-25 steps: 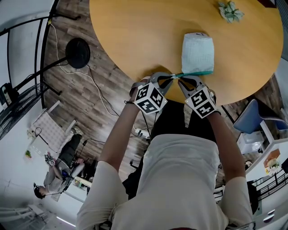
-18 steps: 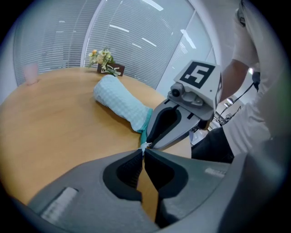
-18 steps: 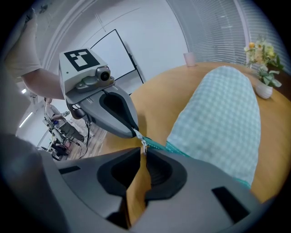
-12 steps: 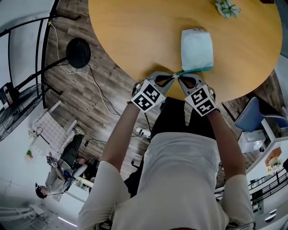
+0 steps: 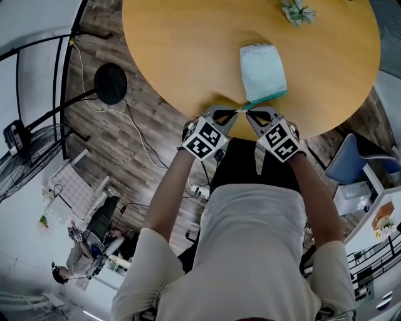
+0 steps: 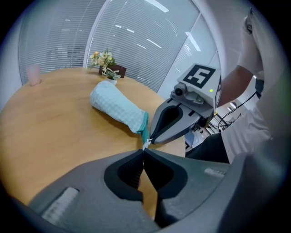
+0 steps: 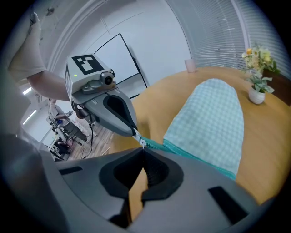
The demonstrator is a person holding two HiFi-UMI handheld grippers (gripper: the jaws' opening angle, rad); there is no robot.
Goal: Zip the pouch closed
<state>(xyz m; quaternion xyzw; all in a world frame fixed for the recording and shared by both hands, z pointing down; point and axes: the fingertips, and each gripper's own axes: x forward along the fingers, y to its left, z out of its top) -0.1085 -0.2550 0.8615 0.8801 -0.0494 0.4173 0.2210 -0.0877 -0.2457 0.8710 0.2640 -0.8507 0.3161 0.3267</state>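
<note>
Both grippers pinched shut at the zip end of the pouch, by the near edge of the round table.

The checked pale-blue pouch (image 5: 263, 72) lies flat on the wooden table (image 5: 182, 50), its teal zipper edge (image 5: 270, 97) turned to the near edge. The left gripper (image 6: 144, 152) and right gripper (image 7: 143, 150) meet tip to tip at that edge's left end, right over the table's rim. Each has its jaws pressed together on the pouch there. The small white zipper pull (image 6: 146, 145) sits exactly where the two tips touch, and I cannot tell which tip has the pull itself. A small potted plant (image 5: 297, 11) stands well apart near the far edge.
</note>
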